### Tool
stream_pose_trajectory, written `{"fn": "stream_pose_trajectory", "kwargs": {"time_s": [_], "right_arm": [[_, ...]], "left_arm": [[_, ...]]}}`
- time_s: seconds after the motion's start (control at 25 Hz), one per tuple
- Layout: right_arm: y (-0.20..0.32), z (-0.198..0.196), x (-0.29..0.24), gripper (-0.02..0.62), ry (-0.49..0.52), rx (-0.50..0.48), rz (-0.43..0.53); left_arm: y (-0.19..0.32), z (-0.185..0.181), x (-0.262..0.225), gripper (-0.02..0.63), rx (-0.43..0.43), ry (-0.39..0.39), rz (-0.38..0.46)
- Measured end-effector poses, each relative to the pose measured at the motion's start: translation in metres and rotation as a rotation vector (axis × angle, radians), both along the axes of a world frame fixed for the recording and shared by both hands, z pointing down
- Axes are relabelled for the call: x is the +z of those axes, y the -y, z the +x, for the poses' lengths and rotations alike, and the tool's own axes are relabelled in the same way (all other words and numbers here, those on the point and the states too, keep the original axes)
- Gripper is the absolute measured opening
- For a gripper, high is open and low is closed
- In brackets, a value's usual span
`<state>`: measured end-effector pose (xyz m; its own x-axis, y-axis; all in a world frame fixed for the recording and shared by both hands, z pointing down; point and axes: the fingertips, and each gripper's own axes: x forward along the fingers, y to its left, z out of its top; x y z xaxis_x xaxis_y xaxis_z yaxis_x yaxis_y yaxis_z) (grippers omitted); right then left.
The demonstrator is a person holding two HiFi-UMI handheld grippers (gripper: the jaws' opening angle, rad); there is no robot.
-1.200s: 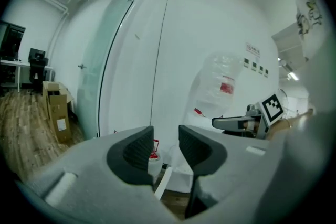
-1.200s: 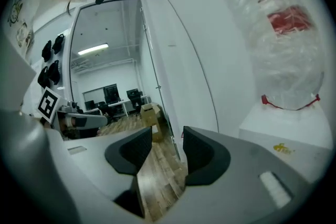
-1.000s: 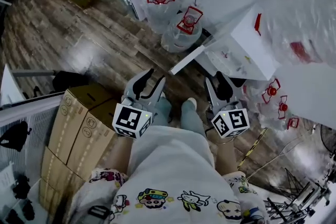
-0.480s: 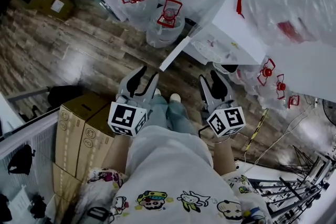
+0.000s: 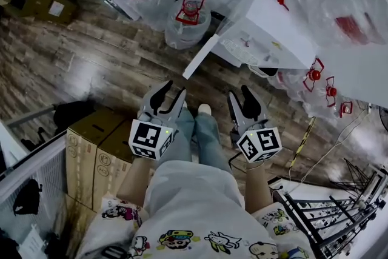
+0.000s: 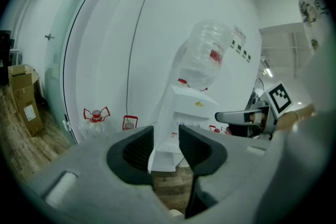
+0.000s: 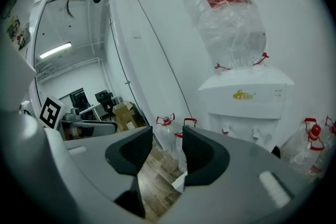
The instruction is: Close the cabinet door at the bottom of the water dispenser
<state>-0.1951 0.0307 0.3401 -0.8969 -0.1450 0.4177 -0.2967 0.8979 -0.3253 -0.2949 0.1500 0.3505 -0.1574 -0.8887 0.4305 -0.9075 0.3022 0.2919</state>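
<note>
While cabinet door [image 5: 200, 57] seems ajar, left gripper [image 5: 174, 89], right gripper [image 5: 239, 93], fingers [image 6: 137, 149] apart

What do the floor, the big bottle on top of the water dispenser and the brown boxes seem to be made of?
Floor: wood or wood-look laminate, slightly glossy; plank seams, grain and a pale glare show.
Bottle: probably clear plastic; the wall is see-through and ribbed, with a red label.
Boxes: brown cardboard, matte; folded flaps and printed marks show.

Jugs [image 5: 189, 22] left of dispenser [image 5: 274, 30]; cartons [image 5: 97, 151] nearer, left.
</note>
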Motion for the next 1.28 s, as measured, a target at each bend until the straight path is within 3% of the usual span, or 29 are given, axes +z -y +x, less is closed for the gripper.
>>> {"fn": "stream_pose_trajectory", "kwargs": {"time_s": [0.64,1.28], "right_arm": [[0.017,0.016,0.119,0.172,-0.034,0.084,-0.068],[0.026,0.031,0.215,0.172,-0.082,0.108,-0.113]], "left_arm": [[0.022,0.003,0.139,0.166,-0.006,-0.066,-0.079],[0.036,0.018,0.301,0.216,0.068,-0.09,-0.259]]}}
